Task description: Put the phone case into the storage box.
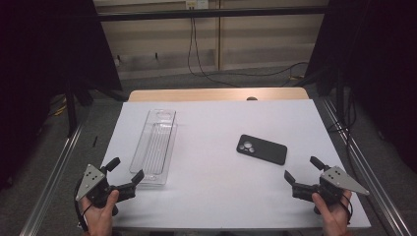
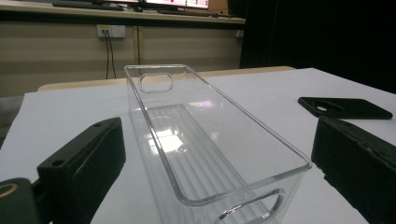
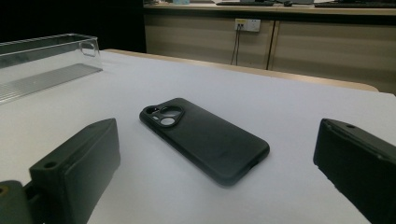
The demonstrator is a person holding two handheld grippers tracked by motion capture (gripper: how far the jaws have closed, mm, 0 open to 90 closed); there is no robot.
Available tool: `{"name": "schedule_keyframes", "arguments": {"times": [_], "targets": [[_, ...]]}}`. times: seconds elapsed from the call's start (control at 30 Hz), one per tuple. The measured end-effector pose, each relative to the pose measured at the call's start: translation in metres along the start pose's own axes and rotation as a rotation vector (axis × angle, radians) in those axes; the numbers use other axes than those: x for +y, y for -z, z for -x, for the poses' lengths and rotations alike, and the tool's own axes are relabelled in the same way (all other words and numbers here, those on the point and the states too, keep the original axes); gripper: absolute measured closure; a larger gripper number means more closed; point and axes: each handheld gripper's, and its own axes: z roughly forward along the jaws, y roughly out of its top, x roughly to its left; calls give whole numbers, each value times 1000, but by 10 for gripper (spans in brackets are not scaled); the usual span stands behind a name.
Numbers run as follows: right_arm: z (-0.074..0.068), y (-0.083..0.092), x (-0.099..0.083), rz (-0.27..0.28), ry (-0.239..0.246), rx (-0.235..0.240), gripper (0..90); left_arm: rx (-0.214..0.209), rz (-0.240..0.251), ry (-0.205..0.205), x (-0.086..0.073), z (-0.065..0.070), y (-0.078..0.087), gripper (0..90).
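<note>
A clear plastic bin (image 1: 155,146), long and narrow with handle cut-outs, lies empty on the white table sheet (image 1: 216,123). A black phone case (image 1: 261,149) lies flat, camera holes up, right of centre. My left gripper (image 1: 125,170) is open at the front left, its jaws standing either side of the bin's (image 2: 205,140) near end without touching it. My right gripper (image 1: 303,169) is open at the front right, a short way in front of the phone case (image 3: 203,137), nothing between its jaws. The case (image 2: 343,107) also lies off to the right in the left gripper view.
The clear bin (image 3: 44,63) sits far left in the right gripper view. A wooden table edge (image 1: 216,94) runs behind the sheet. Metal rails (image 1: 54,167) flank both sides, and cables (image 1: 206,69) hang by the back wall.
</note>
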Motion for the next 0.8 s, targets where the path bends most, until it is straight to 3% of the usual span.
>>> {"name": "schedule_keyframes", "arguments": {"times": [0.23, 0.8], "targets": [[3, -1, -1, -15, 5, -4, 4, 1, -5, 10, 0, -1, 0, 30], [0, -5, 1, -60, -34, 102, 10, -9, -14, -2, 0, -1, 1, 33]]}}
